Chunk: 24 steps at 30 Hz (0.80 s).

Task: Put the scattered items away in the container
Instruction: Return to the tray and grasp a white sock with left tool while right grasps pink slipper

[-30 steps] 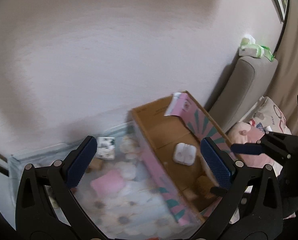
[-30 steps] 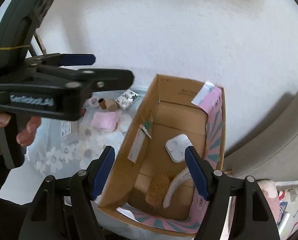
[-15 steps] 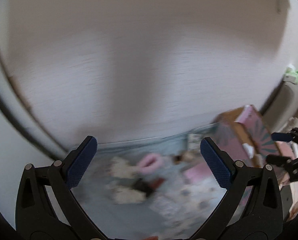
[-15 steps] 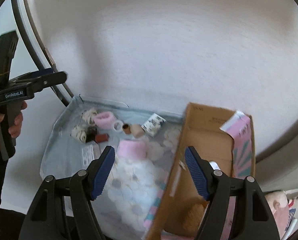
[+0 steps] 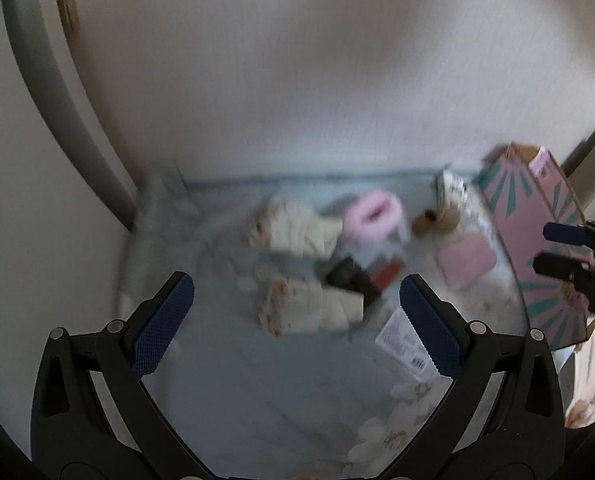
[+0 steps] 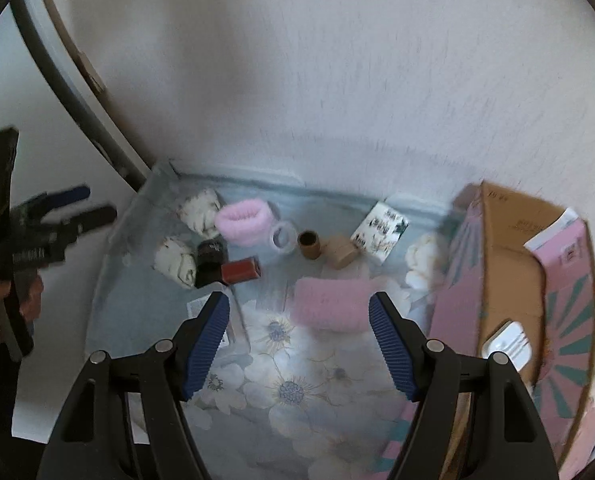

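Earbuds case (image 6: 507, 345) lies in the box (image 6: 509, 256); socks (image 6: 175, 262), pink cloth (image 6: 331, 304) and lipstick (image 6: 241, 271) remain scattered. Both tongs (image 5: 297, 322) (image 6: 299, 346) gape wide, empty.

A: Left wrist view looks down and forward over the floral cloth (image 5: 281, 396) toward the wall, from the left side, blurred.

B: Right wrist view, same heading, sits nearer the cardboard box (image 6: 513, 264) (sharper). Both share the pink scrunchie (image 5: 373, 216) (image 6: 243, 220) and the cloth.
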### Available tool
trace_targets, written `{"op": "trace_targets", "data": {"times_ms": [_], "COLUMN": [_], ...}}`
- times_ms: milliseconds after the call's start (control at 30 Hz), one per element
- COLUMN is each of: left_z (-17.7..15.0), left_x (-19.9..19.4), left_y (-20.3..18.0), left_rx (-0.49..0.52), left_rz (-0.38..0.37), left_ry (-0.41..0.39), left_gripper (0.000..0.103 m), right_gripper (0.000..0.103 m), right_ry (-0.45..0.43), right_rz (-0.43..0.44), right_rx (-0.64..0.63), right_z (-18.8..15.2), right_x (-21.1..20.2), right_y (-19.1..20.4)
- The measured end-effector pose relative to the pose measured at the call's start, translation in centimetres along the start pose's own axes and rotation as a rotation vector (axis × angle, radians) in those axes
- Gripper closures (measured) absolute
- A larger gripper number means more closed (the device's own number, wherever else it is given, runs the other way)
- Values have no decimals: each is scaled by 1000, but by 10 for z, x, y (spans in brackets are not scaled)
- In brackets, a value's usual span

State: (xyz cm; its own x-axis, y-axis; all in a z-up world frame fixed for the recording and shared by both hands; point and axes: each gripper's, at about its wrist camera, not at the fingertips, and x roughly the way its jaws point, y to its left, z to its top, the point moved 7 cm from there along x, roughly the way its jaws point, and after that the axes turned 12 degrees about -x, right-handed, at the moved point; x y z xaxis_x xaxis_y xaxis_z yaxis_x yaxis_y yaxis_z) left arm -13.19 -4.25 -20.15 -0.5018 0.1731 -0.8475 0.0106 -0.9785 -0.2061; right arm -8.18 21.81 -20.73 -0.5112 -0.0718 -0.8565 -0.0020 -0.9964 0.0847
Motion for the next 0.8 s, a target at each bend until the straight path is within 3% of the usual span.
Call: {"op": "trace_targets", "data": {"times_ms": [100, 433, 533, 633, 667, 733, 800], "left_z": [-14, -22, -25, -31, -33, -35, -35], "left_x": [18, 63, 75, 85, 87, 88, 86], "left_y": [8, 13, 12, 9, 8, 9, 7], "left_rx": [2, 5, 20, 47, 47, 55, 63], "left_rz": [24, -45, -60, -74, -83, -71, -73], "left_ry": [-8, 26, 54, 93, 104, 105, 99], "left_gripper": [1, 3, 16, 44, 53, 58, 65], "right_gripper": [35, 35, 35, 35, 39, 53, 61], "right_ry": [32, 125, 147, 153, 143, 130, 113], "right_rz": [-6, -92, -116, -69, -53, -25, -41], "right_rx": [47, 123, 146, 195, 209, 217, 206], "right_z": [-10, -29, -33, -38, -38, -37, -35], "right_x": [19, 82, 98, 110, 111, 113, 110], "right_y": [-5, -25, -36, -42, -43, -42, -41]}}
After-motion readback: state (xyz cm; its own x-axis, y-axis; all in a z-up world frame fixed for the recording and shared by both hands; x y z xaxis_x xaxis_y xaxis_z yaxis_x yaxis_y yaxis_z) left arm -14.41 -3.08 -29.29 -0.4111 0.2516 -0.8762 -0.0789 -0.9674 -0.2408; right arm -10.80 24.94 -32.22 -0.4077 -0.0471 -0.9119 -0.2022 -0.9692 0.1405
